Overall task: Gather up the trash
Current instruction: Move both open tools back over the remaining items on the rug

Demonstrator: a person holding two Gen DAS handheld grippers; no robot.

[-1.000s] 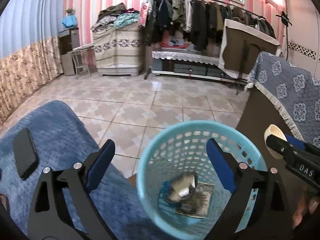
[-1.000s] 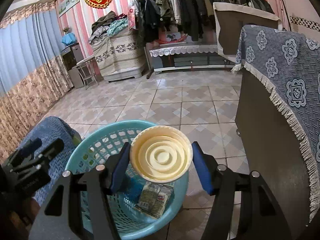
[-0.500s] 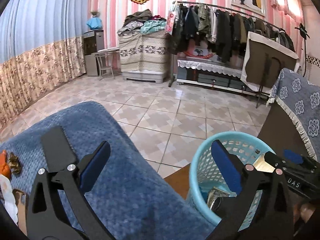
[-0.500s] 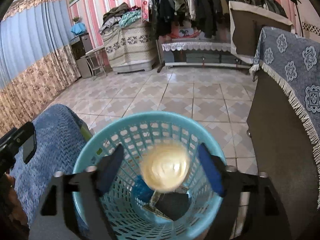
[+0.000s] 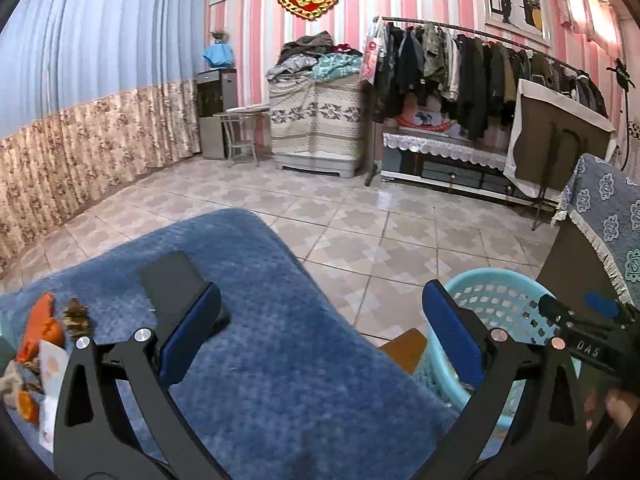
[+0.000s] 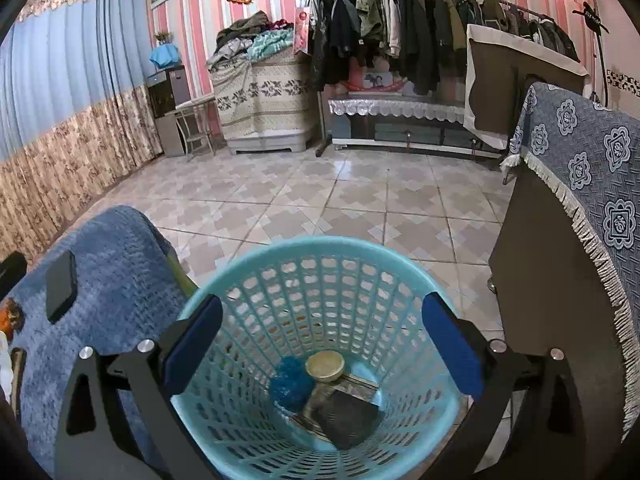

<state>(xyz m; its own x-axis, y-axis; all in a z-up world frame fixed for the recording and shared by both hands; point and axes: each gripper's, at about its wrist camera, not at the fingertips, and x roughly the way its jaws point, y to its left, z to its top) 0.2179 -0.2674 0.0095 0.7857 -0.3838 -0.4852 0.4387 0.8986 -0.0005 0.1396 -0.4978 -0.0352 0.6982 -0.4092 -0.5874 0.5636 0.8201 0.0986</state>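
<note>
A tiled room with pink striped walls is seen, a rack of dark coats at the far side and a blue textured cloth covering the counter (image 5: 280, 360) in the foreground. A light blue plastic basket (image 6: 320, 248) stands on the floor just beside the counter's right edge, placed, it may be judged, so that trash can be dropped in without a long reach. At its bottom a round cream lid (image 6: 325, 365), a blue crumpled scrap (image 6: 289, 385) and a dark flat packet (image 6: 346, 416) are already lying.

The right gripper (image 6: 322, 346) is held directly above the basket mouth, its jaws spread wide and nothing held between them, which suits a release just made over the opening. The left gripper (image 5: 320, 332) is held over the cloth, its jaws also wide apart and empty, and is pointed toward the counter's left side.

The remaining trash is gathered near the left edge of the counter: orange peel (image 5: 40, 328), a brown dried scrap (image 5: 75, 318) and a white wrapper (image 5: 50, 380). A black flat device (image 5: 172, 292) lies on the cloth between the left gripper and the far edge; it does not look like trash and is best avoided. To the right, a dark cabinet draped with a fringed blue cloth (image 6: 580, 184) stands close to the basket and narrows the approach from that side.
</note>
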